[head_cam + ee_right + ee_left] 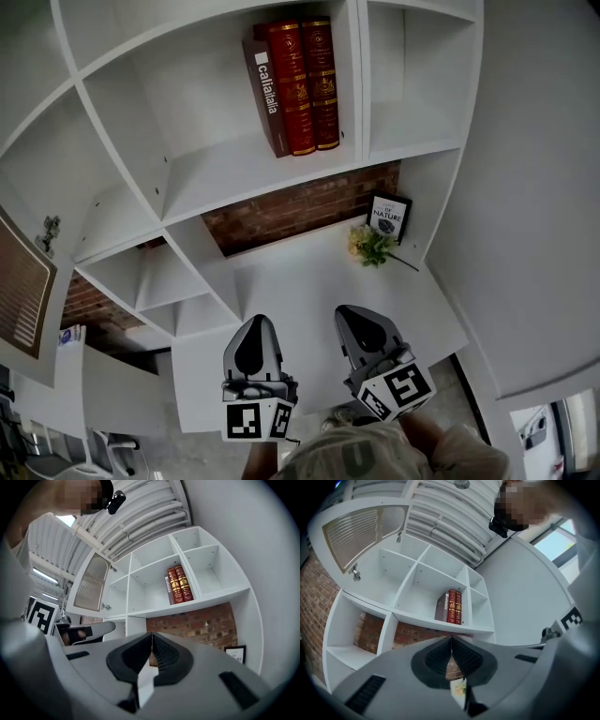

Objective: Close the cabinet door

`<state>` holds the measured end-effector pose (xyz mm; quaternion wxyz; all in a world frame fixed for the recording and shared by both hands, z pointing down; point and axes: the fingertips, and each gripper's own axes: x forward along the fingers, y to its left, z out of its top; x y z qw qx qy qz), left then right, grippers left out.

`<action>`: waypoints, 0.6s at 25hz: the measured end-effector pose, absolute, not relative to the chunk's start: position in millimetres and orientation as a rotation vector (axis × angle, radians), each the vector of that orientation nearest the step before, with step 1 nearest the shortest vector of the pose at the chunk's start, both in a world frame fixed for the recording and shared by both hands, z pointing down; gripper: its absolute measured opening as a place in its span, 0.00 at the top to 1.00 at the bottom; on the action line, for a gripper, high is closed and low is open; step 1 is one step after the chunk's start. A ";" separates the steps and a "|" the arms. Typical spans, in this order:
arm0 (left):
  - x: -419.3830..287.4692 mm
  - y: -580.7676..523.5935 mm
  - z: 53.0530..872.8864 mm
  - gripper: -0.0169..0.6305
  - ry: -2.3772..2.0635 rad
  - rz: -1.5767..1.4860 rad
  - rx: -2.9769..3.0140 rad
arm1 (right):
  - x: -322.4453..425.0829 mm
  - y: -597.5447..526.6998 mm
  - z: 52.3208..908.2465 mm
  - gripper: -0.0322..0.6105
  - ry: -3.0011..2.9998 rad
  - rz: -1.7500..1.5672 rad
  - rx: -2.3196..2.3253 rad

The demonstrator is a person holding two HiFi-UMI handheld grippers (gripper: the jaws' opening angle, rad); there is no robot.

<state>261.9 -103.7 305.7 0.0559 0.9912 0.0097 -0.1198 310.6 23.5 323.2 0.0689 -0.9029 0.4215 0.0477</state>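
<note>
The left gripper (451, 641) has its jaws pressed together with nothing between them. The right gripper (151, 638) is the same: jaws together, empty. In the head view the left gripper (257, 324) and the right gripper (353, 311) sit side by side over the front edge of the white worktop (300, 281), touching neither it nor each other. Their marker cubes are lowest in that view, and behind them the person's arms are cut off by the bottom edge.

At the worktop's right rear corner a small bunch of flowers (370, 246) lies just in front of a framed print (389, 216) that leans by the side wall of the shelf unit (122, 131). A brick wall (300, 211) shows through the unit's open back. One shelf up, three books (300, 84) stand upright against the right divider.

The cabinet door (361, 534) is at the unit's upper left, swung open, well apart from both grippers. Its slatted panel faces the left gripper view, and the right gripper view shows the cabinet door (91, 588) at a slant. The head view cuts the door (21, 286) off at its left edge, with one hinge (47, 230) showing on the frame.
</note>
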 end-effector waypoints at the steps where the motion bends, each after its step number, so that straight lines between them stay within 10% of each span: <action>1: 264.1 -103.0 305.7 0.95 0.016 -0.364 3.011 | 313.6 23.2 321.1 0.92 1.287 0.154 -2.716; 15: 255.4 -130.0 295.5 0.95 -0.274 -0.422 3.032 | 326.6 -11.9 307.1 0.92 1.585 0.204 -2.576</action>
